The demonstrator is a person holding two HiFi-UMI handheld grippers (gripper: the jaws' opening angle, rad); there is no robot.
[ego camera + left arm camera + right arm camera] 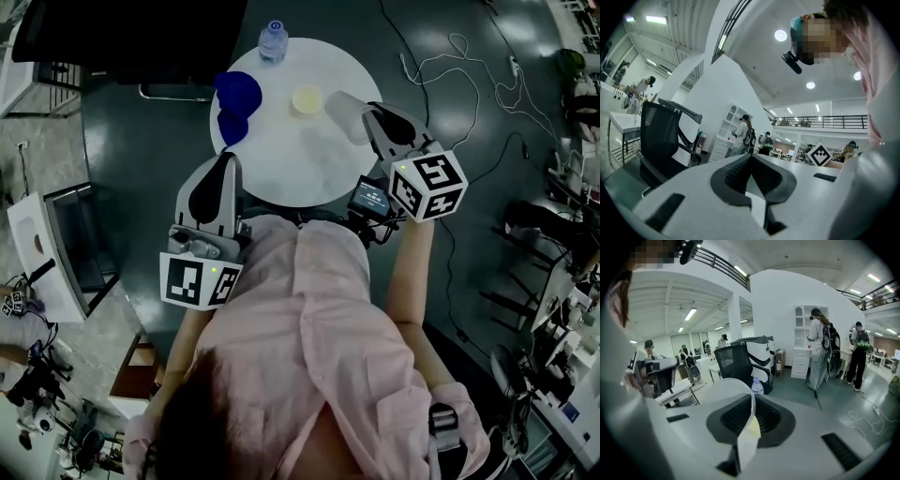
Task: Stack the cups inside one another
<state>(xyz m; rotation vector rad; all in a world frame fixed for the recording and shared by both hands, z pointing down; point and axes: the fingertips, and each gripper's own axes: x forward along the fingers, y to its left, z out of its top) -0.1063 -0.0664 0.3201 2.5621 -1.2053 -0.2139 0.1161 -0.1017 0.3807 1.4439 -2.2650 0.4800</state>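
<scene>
Your right gripper [370, 119] is clenched on the wall of a clear cup [343, 111], carried above the round table [309, 173]. Just to the left of its jaws, a pale yellow cup [306, 99] stands alone, mouth up. Your left gripper [225, 161] is pressed shut on nothing. Ahead of it lie two blue cups [236, 94], touching; whether they are nested is unclear. Stacking looks barely begun, with the clear, yellow and blue cups yet to be joined.
</scene>
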